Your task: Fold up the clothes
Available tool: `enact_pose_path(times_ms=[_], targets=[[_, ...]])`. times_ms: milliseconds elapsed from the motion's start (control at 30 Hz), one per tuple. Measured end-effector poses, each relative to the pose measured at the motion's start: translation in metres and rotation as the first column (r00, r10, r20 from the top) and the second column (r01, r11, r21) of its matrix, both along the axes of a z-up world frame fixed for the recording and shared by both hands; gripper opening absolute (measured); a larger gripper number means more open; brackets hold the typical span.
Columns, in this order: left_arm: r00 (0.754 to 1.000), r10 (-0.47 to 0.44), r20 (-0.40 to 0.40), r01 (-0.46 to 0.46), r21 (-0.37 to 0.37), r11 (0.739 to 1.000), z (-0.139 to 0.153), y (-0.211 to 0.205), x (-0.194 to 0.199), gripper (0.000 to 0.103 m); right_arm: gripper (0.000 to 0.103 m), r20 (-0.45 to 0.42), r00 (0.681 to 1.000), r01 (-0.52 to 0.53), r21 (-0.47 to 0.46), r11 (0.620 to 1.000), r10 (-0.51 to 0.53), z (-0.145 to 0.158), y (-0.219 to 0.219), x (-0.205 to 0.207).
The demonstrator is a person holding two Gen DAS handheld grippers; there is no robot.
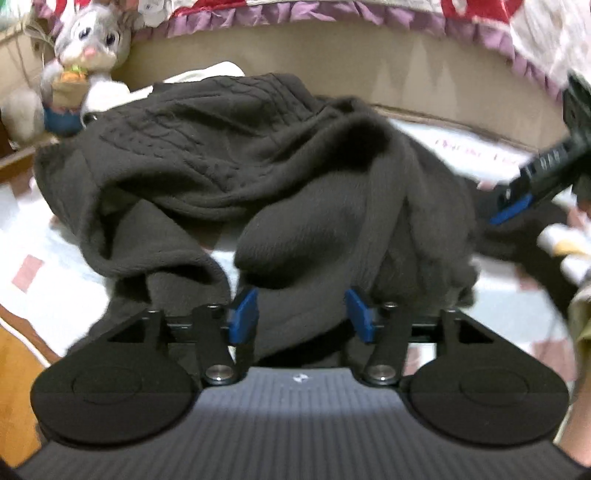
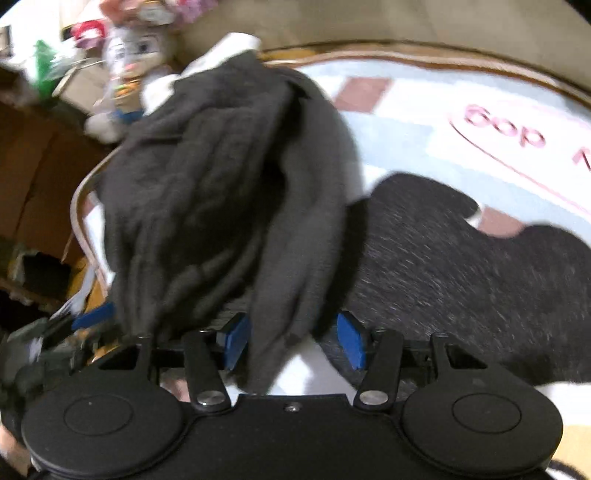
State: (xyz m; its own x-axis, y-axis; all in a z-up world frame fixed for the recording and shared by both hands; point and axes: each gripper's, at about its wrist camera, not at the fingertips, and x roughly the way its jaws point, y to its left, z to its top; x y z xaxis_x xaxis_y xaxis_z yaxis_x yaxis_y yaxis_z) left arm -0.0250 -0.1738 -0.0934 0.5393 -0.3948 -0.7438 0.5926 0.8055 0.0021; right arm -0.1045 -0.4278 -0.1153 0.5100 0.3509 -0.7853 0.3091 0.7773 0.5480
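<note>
The dark brown sweater [image 1: 236, 173] lies bunched in a heap on the pale patterned bedspread [image 1: 48, 236], just in front of the grey plush rabbit [image 1: 88, 40].

In the left wrist view, the left gripper [image 1: 301, 314] stands with its blue pads apart; a fold of the sweater hangs between them, and neither pad visibly presses it. The same view shows the right gripper [image 1: 517, 192] coming in at the far right of the sweater, and a purple-frilled quilt [image 1: 332, 18] behind it.

The right wrist view shows the right gripper [image 2: 291, 339] likewise spread, with a loose sweater edge drooping between its pads, ungripped. Only this view shows a second, black speckled garment [image 2: 461, 266] spread flat to the right of the sweater, and pink lettering [image 2: 509, 129] on the bedspread beyond it.
</note>
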Motion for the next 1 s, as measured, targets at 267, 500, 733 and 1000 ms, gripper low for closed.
enact_pose_path(times_ms=[267,500,733,1000], targets=[[1.000,0.002,0.002,-0.002,0.036,0.999,-0.020,-0.008,0.012,0.064,0.055,0.028,0.998,-0.056,-0.038,0.998,0.058,-0.018,0.007,0.031],[0.999,0.015,-0.037,-0.014,0.040,0.999,-0.028,-0.015,0.026,0.065,0.011,0.303,0.946,-0.011,-0.334,0.942,0.119,0.048,0.013,0.008],[0.997,-0.052,-0.058,0.053,0.004,0.999,-0.016,-0.026,0.019,0.066,0.010,0.332,0.942,0.289,-0.720,0.631,-0.052,0.081,-0.036,-0.029],[0.998,-0.023,-0.064,0.026,0.047,0.999,-0.034,-0.046,0.032,0.070,0.018,0.112,0.975,0.220,-0.644,0.733,-0.193,0.018,-0.104,0.000]])
